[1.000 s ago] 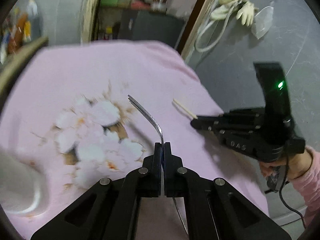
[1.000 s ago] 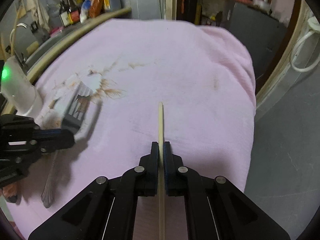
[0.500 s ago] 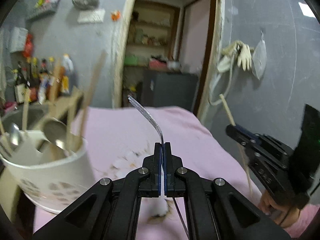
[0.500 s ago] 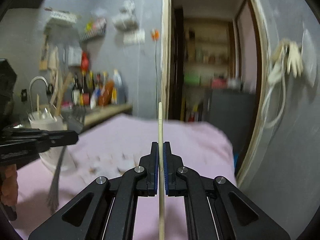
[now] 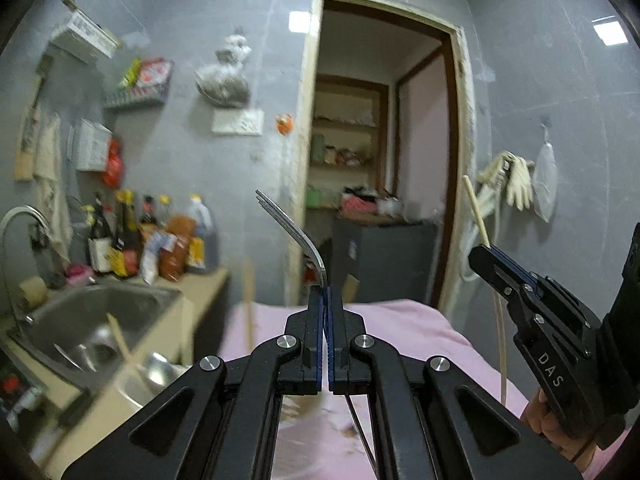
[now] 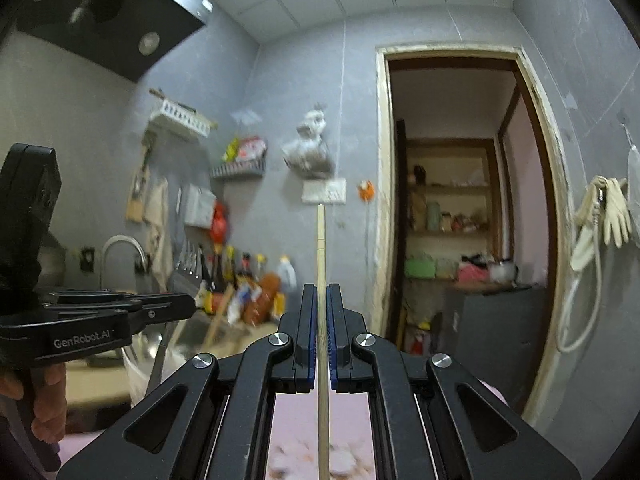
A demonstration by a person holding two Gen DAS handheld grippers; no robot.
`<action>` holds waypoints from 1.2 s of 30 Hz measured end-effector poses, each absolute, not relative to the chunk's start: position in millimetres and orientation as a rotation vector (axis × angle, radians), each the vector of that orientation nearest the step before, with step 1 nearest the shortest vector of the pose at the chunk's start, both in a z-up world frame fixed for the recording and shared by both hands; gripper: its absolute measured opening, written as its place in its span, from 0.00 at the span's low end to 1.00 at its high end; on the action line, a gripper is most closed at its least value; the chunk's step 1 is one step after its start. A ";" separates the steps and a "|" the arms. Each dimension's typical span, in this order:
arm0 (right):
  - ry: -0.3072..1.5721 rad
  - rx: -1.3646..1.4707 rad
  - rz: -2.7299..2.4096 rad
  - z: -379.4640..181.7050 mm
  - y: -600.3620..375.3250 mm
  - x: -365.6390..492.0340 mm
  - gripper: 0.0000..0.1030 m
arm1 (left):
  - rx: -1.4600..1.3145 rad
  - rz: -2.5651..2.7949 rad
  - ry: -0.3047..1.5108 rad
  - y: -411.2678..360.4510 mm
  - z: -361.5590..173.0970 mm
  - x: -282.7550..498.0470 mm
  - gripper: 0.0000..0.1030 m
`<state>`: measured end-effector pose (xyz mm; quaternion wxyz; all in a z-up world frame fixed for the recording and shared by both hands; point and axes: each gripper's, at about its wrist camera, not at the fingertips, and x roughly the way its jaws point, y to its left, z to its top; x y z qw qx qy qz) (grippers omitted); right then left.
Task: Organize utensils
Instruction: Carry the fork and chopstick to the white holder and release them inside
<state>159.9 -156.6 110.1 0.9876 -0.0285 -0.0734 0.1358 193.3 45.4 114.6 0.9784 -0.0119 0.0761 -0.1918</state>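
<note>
My left gripper (image 5: 325,292) is shut on a metal fork (image 5: 292,232), whose tines point up and to the left. My right gripper (image 6: 321,292) is shut on a wooden chopstick (image 6: 321,248) that stands upright between its jaws. The right gripper (image 5: 486,254) with its chopstick (image 5: 476,210) shows at the right of the left wrist view. The left gripper (image 6: 188,308) shows at the left of the right wrist view, with the fork handle (image 6: 160,360) hanging below it. A white utensil holder (image 6: 140,372) with wooden sticks sits low at the left, blurred.
A pink cloth (image 5: 400,320) covers the table below both grippers. A steel sink (image 5: 92,320) with a tap (image 5: 20,216) lies at the left, with bottles (image 5: 152,244) behind it. A doorway (image 5: 380,160) opens straight ahead. Gloves (image 5: 516,180) hang on the right wall.
Both grippers have tilted up from the pink cloth to face the wall and doorway, still holding the fork and chopstick. The utensil holder has dropped to the lower left edge.
</note>
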 end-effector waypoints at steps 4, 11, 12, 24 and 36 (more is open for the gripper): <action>-0.185 -0.008 0.306 122.0 -139.2 168.1 0.02 | -0.016 -0.312 0.113 73.2 129.8 197.3 0.00; -0.210 0.098 0.376 133.2 -113.1 186.4 0.02 | -0.034 -0.213 0.093 118.3 135.9 212.4 0.00; -0.215 0.112 0.396 134.2 -109.0 190.1 0.02 | -0.041 -0.191 0.088 125.2 135.0 215.6 0.00; -0.237 0.188 0.423 114.5 -82.3 222.0 0.02 | -0.043 -0.016 0.064 157.9 105.7 246.1 0.00; -0.246 0.159 0.359 86.9 -67.1 234.8 0.03 | -0.053 -0.016 0.099 162.5 76.8 264.2 0.00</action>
